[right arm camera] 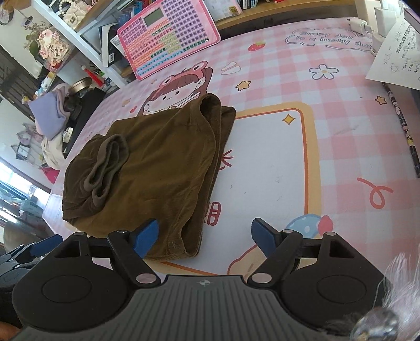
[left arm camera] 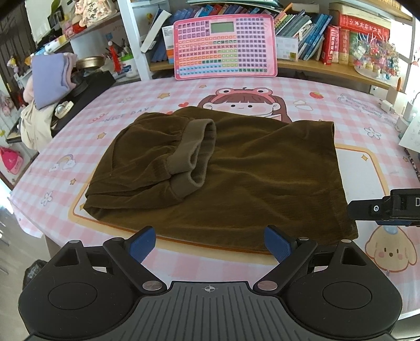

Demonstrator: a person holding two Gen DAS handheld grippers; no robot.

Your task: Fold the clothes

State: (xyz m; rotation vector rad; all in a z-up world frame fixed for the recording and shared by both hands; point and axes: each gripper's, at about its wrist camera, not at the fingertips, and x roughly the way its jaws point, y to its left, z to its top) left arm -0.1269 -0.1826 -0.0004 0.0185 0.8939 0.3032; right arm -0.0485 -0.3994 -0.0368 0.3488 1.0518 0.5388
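Observation:
A brown corduroy garment [left arm camera: 236,173] lies folded flat on the pink checked table cover [left arm camera: 105,105], its ribbed cuffs [left arm camera: 194,157] resting on top at the left. It also shows in the right wrist view [right arm camera: 157,170]. My left gripper [left arm camera: 210,242] is open and empty, just above the garment's near edge. My right gripper [right arm camera: 204,237] is open and empty at the garment's near right corner; it also shows in the left wrist view [left arm camera: 378,209] at the right edge.
A pink toy keyboard [left arm camera: 224,44] leans against bookshelves at the back. Folded purple clothes [left arm camera: 50,78] sit at the far left. Papers [right arm camera: 396,49], a pencil [right arm camera: 405,131] and chargers [right arm camera: 378,15] lie at the right. The table edge runs along the left.

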